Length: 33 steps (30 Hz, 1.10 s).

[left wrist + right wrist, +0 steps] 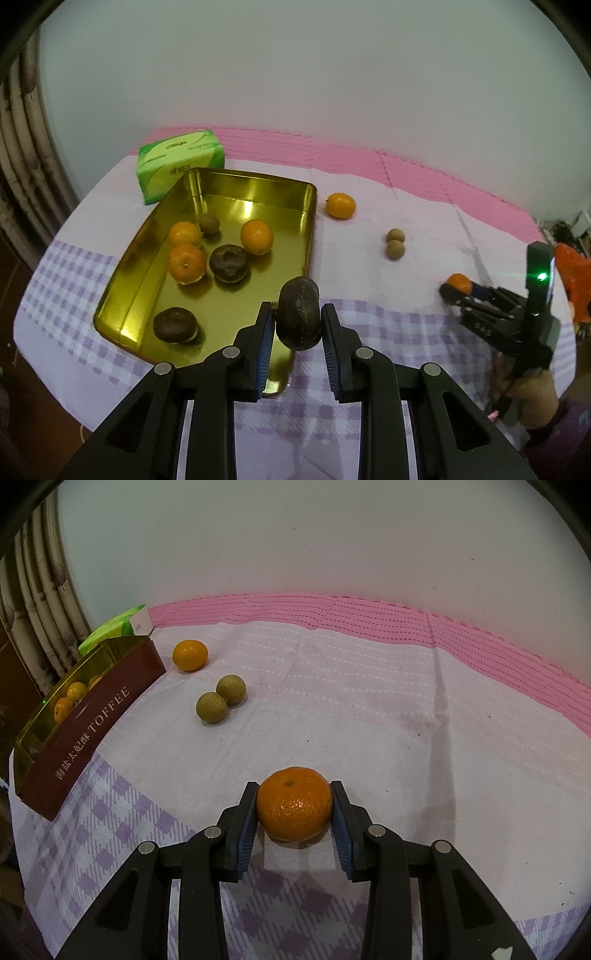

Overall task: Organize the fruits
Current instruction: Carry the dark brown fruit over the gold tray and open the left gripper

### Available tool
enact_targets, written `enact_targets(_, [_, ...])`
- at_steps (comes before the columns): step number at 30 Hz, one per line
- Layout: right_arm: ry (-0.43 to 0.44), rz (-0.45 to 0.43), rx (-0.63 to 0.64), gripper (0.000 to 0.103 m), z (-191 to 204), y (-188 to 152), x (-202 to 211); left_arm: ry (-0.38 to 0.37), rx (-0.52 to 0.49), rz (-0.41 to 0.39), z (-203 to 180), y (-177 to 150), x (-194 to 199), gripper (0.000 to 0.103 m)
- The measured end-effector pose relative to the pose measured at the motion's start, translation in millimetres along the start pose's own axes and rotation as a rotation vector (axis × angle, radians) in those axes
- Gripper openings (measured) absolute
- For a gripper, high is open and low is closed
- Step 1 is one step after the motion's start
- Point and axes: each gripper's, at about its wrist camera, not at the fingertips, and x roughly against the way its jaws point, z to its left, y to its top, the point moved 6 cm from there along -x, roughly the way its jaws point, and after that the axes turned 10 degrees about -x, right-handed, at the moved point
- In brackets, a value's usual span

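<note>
My left gripper [297, 308] is shut on a dark brown round fruit [300, 325], held over the near right corner of the gold tray [125, 295]. In the tray lie three oranges [187, 263], two more dark fruits [229, 263] and one small greenish-brown fruit [209, 223]. My right gripper [294, 801] rests on the tablecloth with both pads pressed against a mandarin [294, 808]; the left wrist view shows this right gripper [452, 286] at far right. Loose on the cloth are an orange [190, 655] and two small greenish-brown fruits [211, 707].
A green tissue pack [181, 162] stands behind the tray, whose brown outer wall [92, 731] reads TOFFEE. A pink mat [332, 609] borders the white wall at the back. Curtains hang at left. The checked cloth [369, 406] drops off at the near table edge.
</note>
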Motion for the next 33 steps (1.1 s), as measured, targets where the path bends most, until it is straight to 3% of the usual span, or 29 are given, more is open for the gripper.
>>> enact_targets(13, [0.003, 0.0, -0.001, 0.035, 0, 0, 0, 0.028, 0.047, 0.025, 29, -4, -12, 0.027])
enact_targets(25, [0.011, 0.001, -0.006, 0.035, 0, 0, 0, 0.092, 0.173, 0.084, 81, -22, -34, 0.026])
enact_targets(33, [0.021, 0.001, -0.013, 0.035, -1, 0, 1, 0.074, 0.104, 0.093, 63, -21, -46, 0.027])
